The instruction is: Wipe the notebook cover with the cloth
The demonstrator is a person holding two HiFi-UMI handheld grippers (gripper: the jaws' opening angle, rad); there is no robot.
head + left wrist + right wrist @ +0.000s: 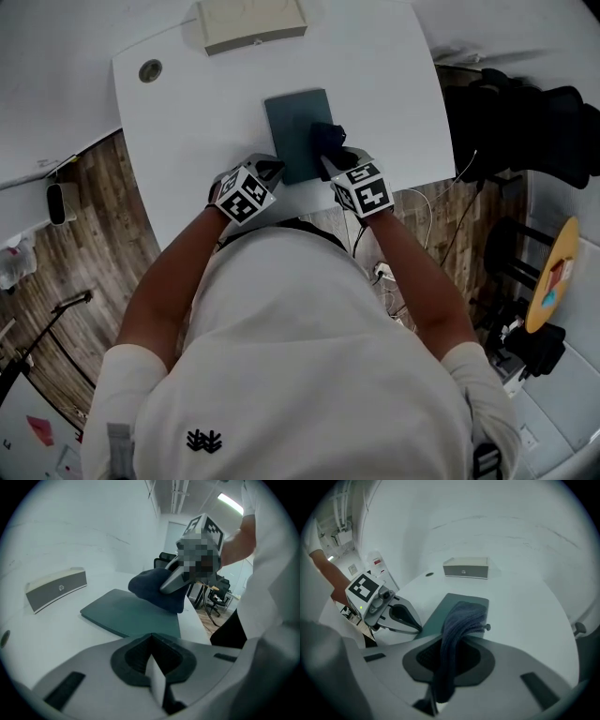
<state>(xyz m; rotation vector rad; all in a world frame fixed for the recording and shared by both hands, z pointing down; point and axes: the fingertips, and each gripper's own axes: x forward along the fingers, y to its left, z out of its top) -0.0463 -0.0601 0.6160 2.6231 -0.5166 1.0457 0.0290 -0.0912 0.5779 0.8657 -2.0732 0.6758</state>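
Note:
A dark teal notebook (pixel 295 122) lies flat on the white table (pixel 187 141). A dark blue cloth (pixel 328 141) rests on the notebook's near right part, and my right gripper (pixel 334 159) is shut on it. In the right gripper view the cloth (pixel 461 618) runs from between the jaws out onto the notebook (pixel 438 613). My left gripper (pixel 272 171) is shut with nothing in it, its tip at the notebook's near left corner. In the left gripper view the notebook (pixel 122 613) lies just ahead, with the cloth (pixel 154 590) bunched under the right gripper (pixel 176 581).
A beige box (pixel 251 23) stands at the table's far edge, beyond the notebook. A round cable hole (pixel 150 70) sits at the far left corner. Black office chairs (pixel 534 122) stand to the right of the table, over a wooden floor with cables.

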